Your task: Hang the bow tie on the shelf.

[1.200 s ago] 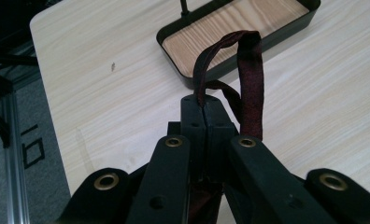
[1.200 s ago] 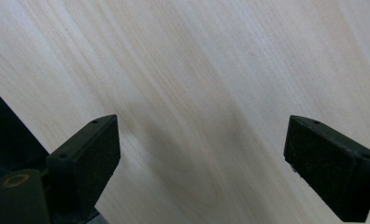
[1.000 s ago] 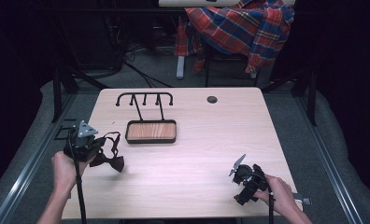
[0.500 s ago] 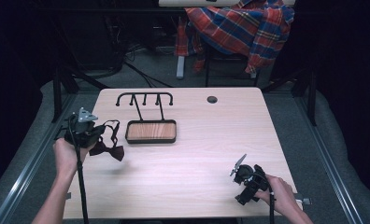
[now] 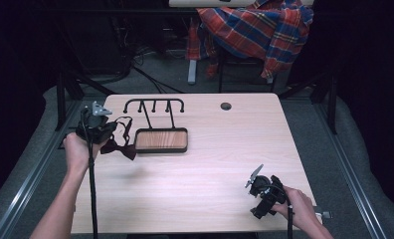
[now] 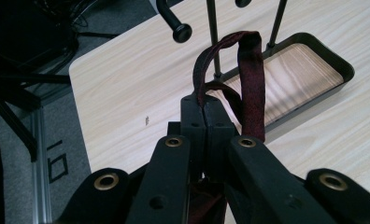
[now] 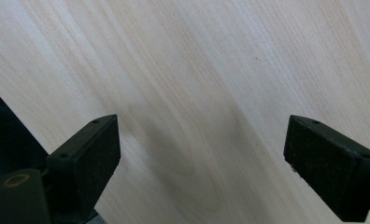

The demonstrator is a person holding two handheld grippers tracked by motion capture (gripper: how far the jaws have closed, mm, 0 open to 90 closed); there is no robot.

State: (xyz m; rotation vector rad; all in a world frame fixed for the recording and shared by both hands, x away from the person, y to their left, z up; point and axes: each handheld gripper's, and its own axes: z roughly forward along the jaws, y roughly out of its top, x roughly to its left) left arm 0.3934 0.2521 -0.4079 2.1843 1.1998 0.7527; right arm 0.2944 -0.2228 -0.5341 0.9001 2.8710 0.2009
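Writing: black marks like "10", seen sideways, lay on the grey floor (image 6: 57, 163) beside the tabletop's edge in the left gripper view; they were hard to read for certain.
Left gripper (image 5: 96, 125): it hung over the tabletop's left edge, jaws pressed together on a dark red bow tie (image 5: 119, 145); the strap looped up past the jaw tips in the left gripper view (image 6: 248, 79), and the bow hung below, partly hidden.
Rack (image 5: 154, 105): a black hook bar stood on a wooden tray (image 5: 161, 140) just right of the bow tie; its top was cut off in the left gripper view.
Tabletop (image 5: 210, 164): light wood, bare across the middle; a small dark round hole (image 5: 226, 106) sat near the far edge.
Right gripper (image 5: 262, 191): low near the front right corner, jaws wide apart with only wood grain between them.
Background: a plaid cloth (image 5: 254, 30) was draped over a chair beyond the tabletop.
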